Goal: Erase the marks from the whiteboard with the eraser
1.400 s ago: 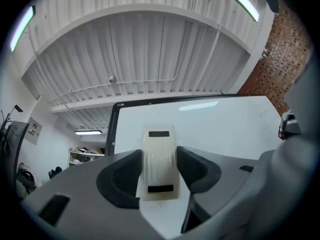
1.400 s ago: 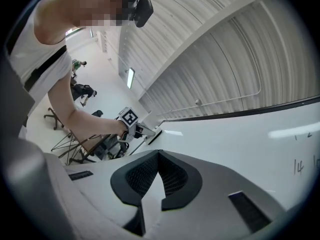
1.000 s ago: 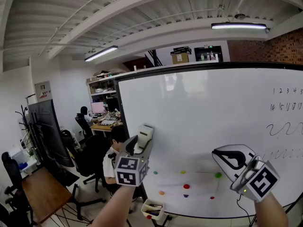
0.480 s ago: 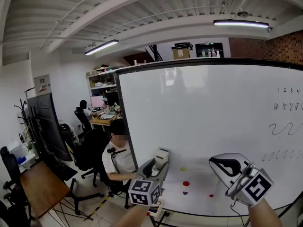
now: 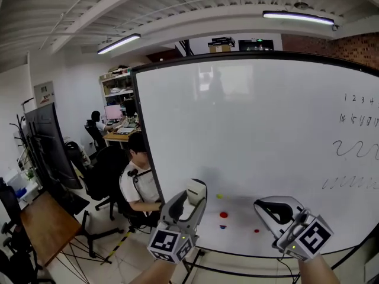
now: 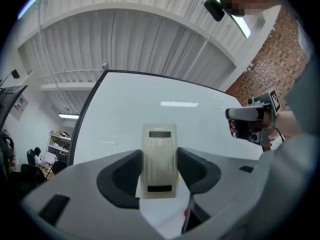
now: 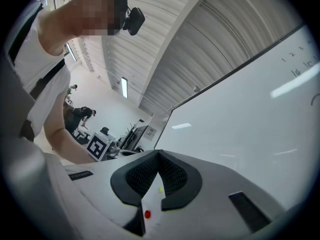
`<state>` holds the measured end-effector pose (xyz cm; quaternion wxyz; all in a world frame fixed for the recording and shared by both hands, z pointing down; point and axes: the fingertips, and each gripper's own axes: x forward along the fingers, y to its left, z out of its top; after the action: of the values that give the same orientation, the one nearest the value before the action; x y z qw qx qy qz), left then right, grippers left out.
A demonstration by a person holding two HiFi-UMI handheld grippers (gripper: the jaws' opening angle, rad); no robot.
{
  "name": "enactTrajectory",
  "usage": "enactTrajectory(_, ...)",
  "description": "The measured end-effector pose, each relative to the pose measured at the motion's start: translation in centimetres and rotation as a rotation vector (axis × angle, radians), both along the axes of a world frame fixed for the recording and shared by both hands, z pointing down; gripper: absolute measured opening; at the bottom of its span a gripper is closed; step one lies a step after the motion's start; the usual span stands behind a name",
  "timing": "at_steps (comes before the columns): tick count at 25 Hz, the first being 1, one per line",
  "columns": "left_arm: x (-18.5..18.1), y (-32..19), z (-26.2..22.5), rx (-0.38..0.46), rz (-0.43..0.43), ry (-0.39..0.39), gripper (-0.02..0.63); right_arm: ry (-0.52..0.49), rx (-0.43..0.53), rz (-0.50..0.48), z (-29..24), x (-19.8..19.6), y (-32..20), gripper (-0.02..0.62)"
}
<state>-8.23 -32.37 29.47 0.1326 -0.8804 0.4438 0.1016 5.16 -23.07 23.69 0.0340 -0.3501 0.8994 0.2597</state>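
One eraser (image 6: 160,143) gripped by left gripper (image 6: 159,173); right gripper (image 7: 159,158) closed; one whiteboard (image 5: 266,129).

- Whiteboard (image 5: 266,135): one is recorded.
- Eraser (image 5: 196,191): one is recorded.
- Grippers: two are counted, the left gripper (image 6: 159,156) and the right gripper (image 7: 159,154).
- Coloured dots (image 5: 223,214): four are seen near the whiteboard's lower edge.
- Strip lights (image 5: 119,42): two are counted.
- Seated persons (image 5: 139,176): two are counted.

The whiteboard (image 5: 266,129) is smooth and glossy, mirroring ceiling lights (image 5: 299,18). The eraser (image 6: 160,156) looks like pale ribbed plastic. Pads (image 7: 173,176) of the right gripper (image 7: 159,156) are matt black and finely dimpled.
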Motion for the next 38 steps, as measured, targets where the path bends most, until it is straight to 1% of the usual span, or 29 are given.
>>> enactTrajectory(3, 0.3, 2.6, -0.7, 0.008, 0.074, 0.024, 0.248, -0.015, -0.074, -0.038, 1.6, -0.9, 0.2, 0.014)
enactTrajectory(6, 0.7, 3.5, 0.7, -0.011, 0.125, 0.053, 0.249, -0.022, -0.125, -0.097, 4.3, -1.5, -0.1, 0.014)
enactTrajectory(10, 1.9, 4.6, 4.7, -0.066, 0.161, 0.02, 0.249, -0.035, -0.217, -0.128, 8.9, -1.5, -0.1, 0.014)
enactTrajectory(13, 2.7, 5.6, 8.0, -0.11, 0.194, -0.008, 0.25, -0.077, -0.289, -0.134, 12.2, -1.3, -0.2, 0.014)
enactTrajectory(17, 3.2, 7.4, 13.3, -0.212, 0.234, -0.032, 0.25, -0.143, -0.411, -0.128, 17.1, -0.7, 0.2, 0.014)
enactTrajectory(19, 3.4, 8.2, 15.3, -0.253, 0.242, -0.038, 0.25, -0.161, -0.462, -0.117, 19.2, -0.4, 0.5, 0.014)
enactTrajectory(23, 4.3, 9.7, 18.0, -0.281, 0.271, -0.046, 0.25, -0.173, -0.527, -0.093, 22.4, 0.1, 1.1, 0.014)
enactTrajectory(25, 5.0, 10.5, 19.5, -0.308, 0.284, -0.047, 0.25, -0.193, -0.553, -0.095, 23.7, 0.3, 1.7, 0.014)
enactTrajectory(28, 5.5, 11.1, 21.7, -0.356, 0.282, -0.049, 0.25, -0.225, -0.604, -0.101, 25.7, 0.7, 2.4, 0.014)
enactTrajectory(31, 6.1, 11.2, 22.9, -0.38, 0.272, -0.057, 0.25, -0.237, -0.664, -0.099, 27.6, 1.5, 2.9, 0.014)
enactTrajectory(34, 6.7, 10.9, 23.8, -0.399, 0.265, -0.063, 0.25, -0.249, -0.685, -0.09, 28.6, 2.8, 2.8, 0.014)
enactTrajectory(38, 8.1, 10.5, 24.8, -0.414, 0.25, -0.074, 0.25, -0.233, -0.685, -0.085, 29.5, 4.2, 2.4, 0.014)
